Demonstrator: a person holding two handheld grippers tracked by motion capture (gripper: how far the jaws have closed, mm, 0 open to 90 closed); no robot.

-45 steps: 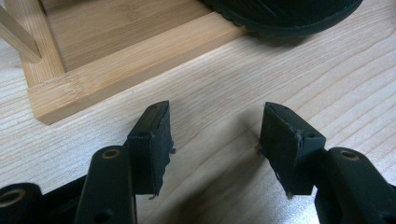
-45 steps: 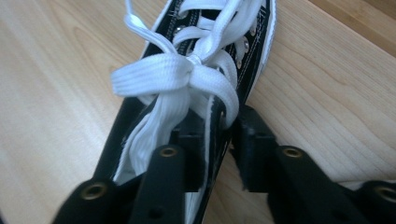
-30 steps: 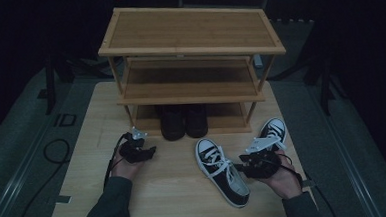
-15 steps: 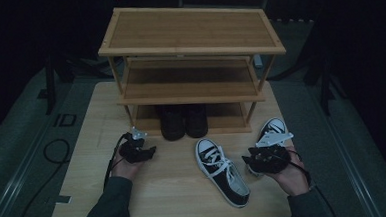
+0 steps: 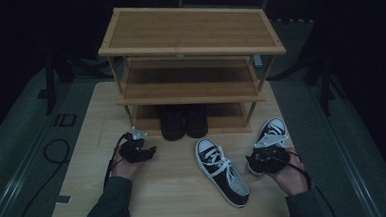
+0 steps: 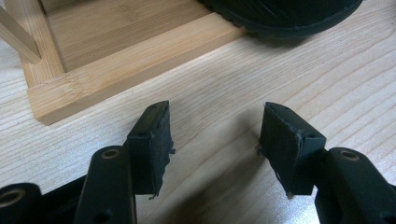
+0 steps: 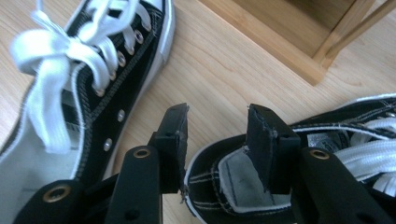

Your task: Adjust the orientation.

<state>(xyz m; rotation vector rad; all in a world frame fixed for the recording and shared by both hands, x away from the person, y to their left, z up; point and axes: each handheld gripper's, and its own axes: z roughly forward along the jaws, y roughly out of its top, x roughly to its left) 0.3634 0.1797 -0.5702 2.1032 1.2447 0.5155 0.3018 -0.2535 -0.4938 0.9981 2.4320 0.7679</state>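
Two black-and-white lace-up sneakers lie on the wooden table (image 5: 166, 200). One sneaker (image 5: 222, 172) (image 7: 93, 93) is in the middle, toe toward the rack. The other sneaker (image 5: 272, 132) (image 7: 224, 186) is at the right, beside the rack's leg. My right gripper (image 5: 267, 147) (image 7: 217, 112) straddles that sneaker's heel rim, one jaw outside the heel and one inside the shoe; the pads stand apart from the rim. My left gripper (image 5: 145, 151) (image 6: 217, 109) rests low over bare table in front of the rack's left corner, open and with nothing in it.
A three-tier bamboo shoe rack (image 5: 193, 48) (image 6: 116, 56) (image 7: 280, 32) stands at the back of the table. A pair of black shoes (image 5: 184, 121) (image 6: 285, 14) sits on its bottom shelf. Cables trail from both grippers toward the front edge.
My right gripper has shifted slightly right and forward, onto the heel of the right sneaker. The left gripper and both sneakers stay where they were.
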